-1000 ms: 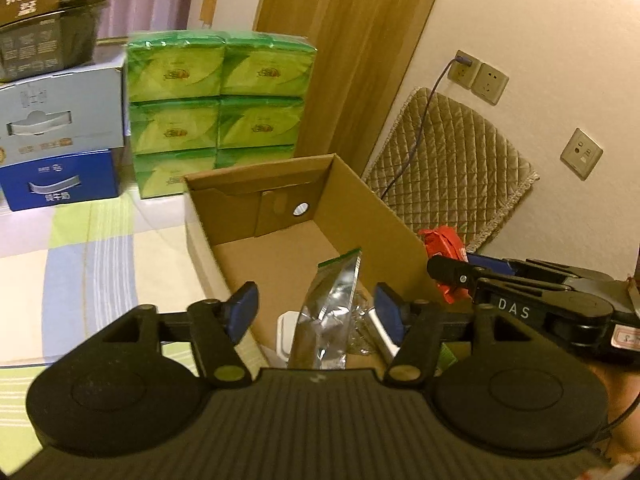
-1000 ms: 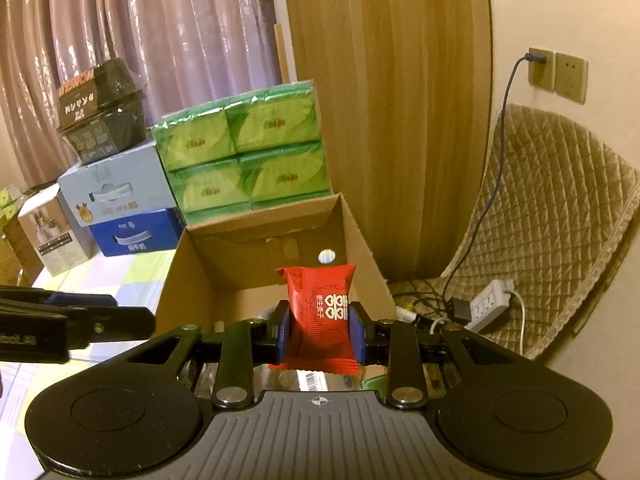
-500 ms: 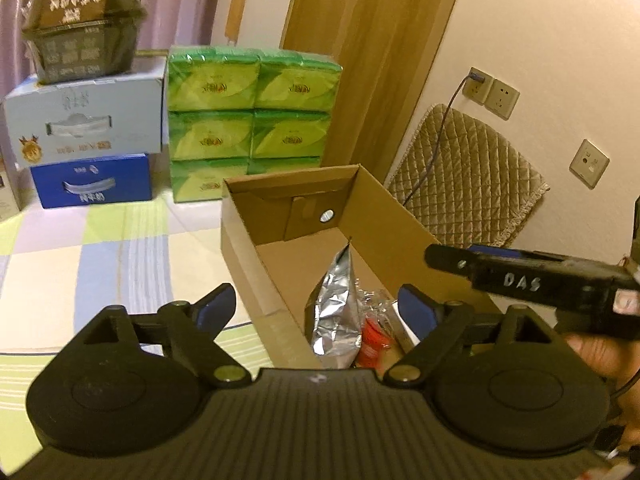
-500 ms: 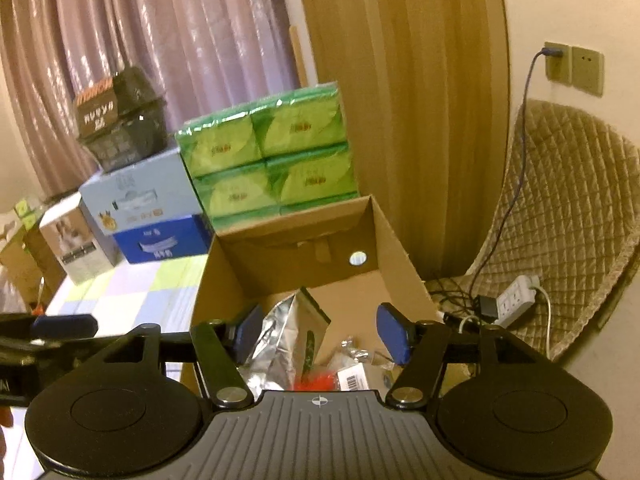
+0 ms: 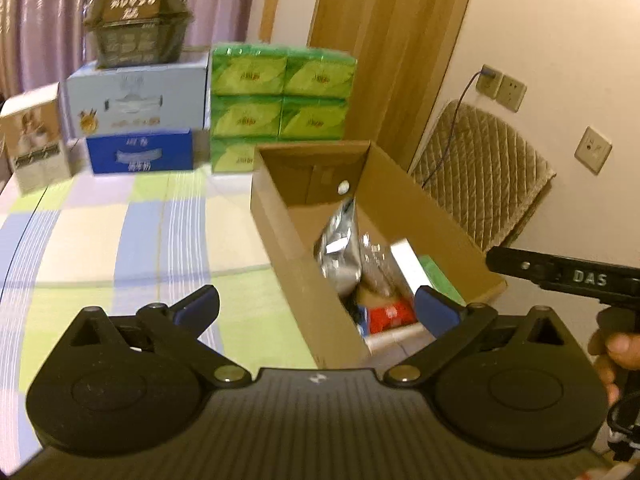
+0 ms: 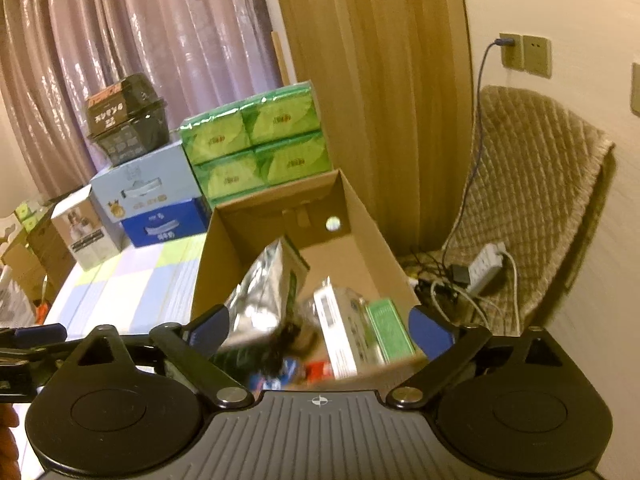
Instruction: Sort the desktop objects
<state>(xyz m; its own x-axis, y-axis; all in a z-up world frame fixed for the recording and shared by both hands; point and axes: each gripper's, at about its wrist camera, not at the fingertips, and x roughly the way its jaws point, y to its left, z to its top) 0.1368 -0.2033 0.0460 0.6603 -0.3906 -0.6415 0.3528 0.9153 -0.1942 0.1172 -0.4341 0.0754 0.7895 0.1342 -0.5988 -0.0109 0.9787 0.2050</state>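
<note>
Both tongs are hanging wide open and carrying nothing. The left tongs (image 5: pixel 316 312) are hovering over the near left corner of the cardboard box (image 5: pixel 280 216), their blue-padded fingers (image 5: pixel 200 308) spreading so that one is sitting over the checked tablecloth (image 5: pixel 120 240) and the other over the box's inside. The right tongs (image 6: pixel 320 328) are hovering above the near end of the same box (image 6: pixel 360 220), with the box's contents showing between their fingers (image 6: pixel 430 330). Inside the box a silver foil pouch (image 5: pixel 338 248) is standing upright and leaning toward the left wall, a red packet (image 5: pixel 390 314) is lying at the near end, and a white carton (image 6: pixel 340 328) and a green packet (image 6: pixel 390 328) are lying side by side along the right wall; the rest of the pile there is blurring too much to make out. The box is sitting at the right edge of the table, with a stack of green tissue packs (image 5: pixel 280 96) standing just behind it and a pale blue box (image 5: pixel 136 100) resting on a dark blue box (image 5: pixel 140 154) to their left. A person's hand (image 5: pixel 612 352) is showing at the right edge of the left view, gripping the right tool's handle.
</note>
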